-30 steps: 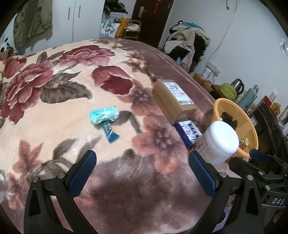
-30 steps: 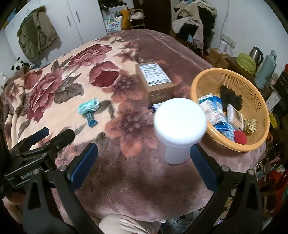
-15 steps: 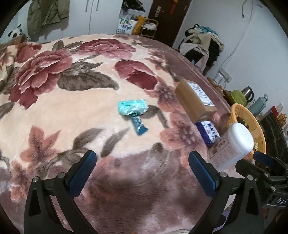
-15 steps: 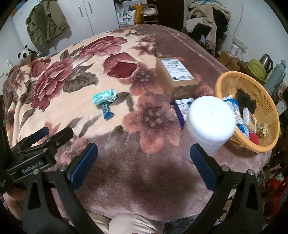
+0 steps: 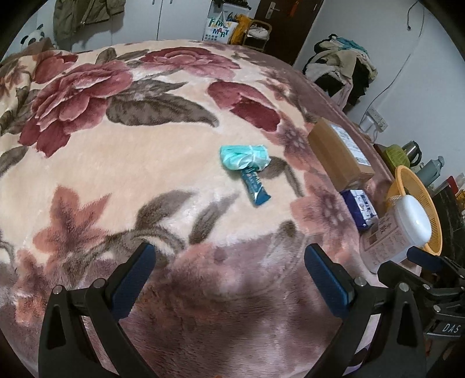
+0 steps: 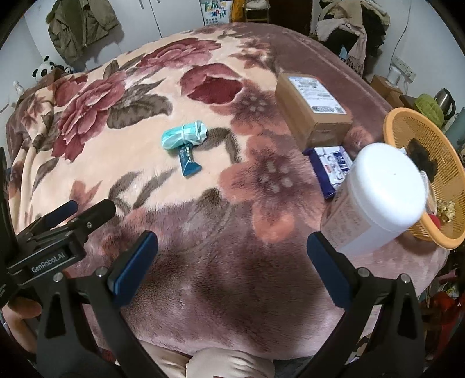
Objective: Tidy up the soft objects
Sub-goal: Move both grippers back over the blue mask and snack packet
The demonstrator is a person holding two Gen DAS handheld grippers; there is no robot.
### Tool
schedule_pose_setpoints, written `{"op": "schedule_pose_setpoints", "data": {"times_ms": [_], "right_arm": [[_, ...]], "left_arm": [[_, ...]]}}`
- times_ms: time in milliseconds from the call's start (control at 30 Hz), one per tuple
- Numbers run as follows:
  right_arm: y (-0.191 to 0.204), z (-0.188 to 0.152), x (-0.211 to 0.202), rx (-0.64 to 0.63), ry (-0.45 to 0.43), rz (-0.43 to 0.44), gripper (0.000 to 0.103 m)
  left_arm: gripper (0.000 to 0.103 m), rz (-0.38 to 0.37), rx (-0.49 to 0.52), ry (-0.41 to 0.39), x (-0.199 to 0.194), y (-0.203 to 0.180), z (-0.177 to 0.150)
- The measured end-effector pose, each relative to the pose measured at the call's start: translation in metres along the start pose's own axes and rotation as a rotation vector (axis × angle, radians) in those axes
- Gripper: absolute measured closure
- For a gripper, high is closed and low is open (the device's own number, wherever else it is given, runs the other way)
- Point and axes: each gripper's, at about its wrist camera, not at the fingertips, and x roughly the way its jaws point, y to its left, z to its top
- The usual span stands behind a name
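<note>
A teal bundle of face masks (image 5: 244, 157) lies mid-bed on the floral blanket, touching a teal sachet (image 5: 255, 186); both show in the right wrist view too, the masks (image 6: 184, 135) and the sachet (image 6: 189, 162). A blue tissue pack (image 5: 359, 208) (image 6: 331, 168) lies by a cardboard box (image 5: 338, 154) (image 6: 312, 104). An orange basket (image 5: 433, 212) (image 6: 407, 122) at the bed's right edge holds several small items. My left gripper (image 5: 229, 279) is open and empty over the near blanket. My right gripper (image 6: 232, 264) is open and empty beside it.
A white-lidded plastic jar (image 6: 377, 200) (image 5: 398, 229) stands tilted just left of the basket, close to my right gripper's right finger. Clothes pile (image 5: 343, 67) and a side table with kettles (image 5: 412, 151) lie beyond the bed. White wardrobes (image 6: 162, 17) stand at the back.
Both grippers have swung left, toward the middle of the bed. The masks and sachet now sit nearer the centre of each view; the jar and basket have slid toward the right edge.
</note>
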Motion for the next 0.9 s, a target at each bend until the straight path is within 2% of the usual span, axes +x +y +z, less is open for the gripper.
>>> {"op": "schedule_pose_setpoints", "data": {"times_ms": [900], "right_arm": [[0.017,0.002,0.085,-0.005,0.140,0.007,0.000]], "left_arm": [[0.001,0.015,-0.036,0.103,0.074,0.035,-0.002]]}}
